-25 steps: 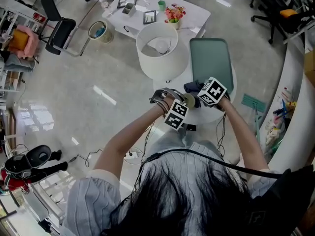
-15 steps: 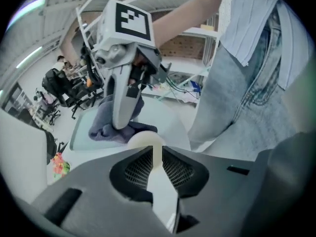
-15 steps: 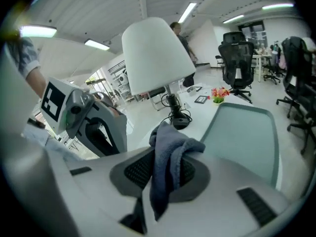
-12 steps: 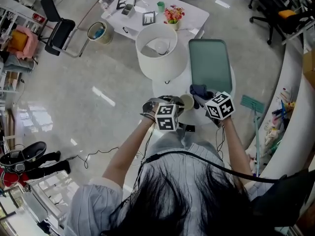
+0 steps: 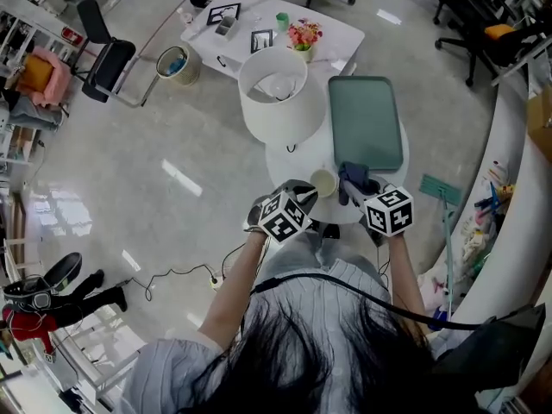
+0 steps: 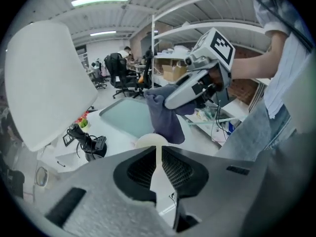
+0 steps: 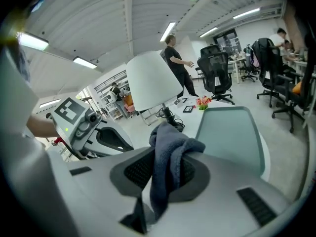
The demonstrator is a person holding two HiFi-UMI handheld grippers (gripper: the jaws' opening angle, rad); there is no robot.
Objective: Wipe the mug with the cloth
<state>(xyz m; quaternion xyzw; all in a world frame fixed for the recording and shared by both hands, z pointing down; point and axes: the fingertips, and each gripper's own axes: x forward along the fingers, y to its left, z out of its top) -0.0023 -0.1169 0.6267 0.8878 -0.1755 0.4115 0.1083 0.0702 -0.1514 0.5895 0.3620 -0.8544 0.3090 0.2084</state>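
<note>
My left gripper [image 6: 157, 158] is clamped on the mug [image 6: 150, 141] wall, bracing it just ahead of my jaws. My right gripper [image 7: 165, 179] pinches the cloth [image 7: 170, 152], which hangs just beyond the mug, ready for wiping with 1 hand.

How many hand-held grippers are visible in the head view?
2. The left hand-held gripper, shut on the mug; the right hand-held gripper beside it, shut on the cloth. None seems hidden.
</note>
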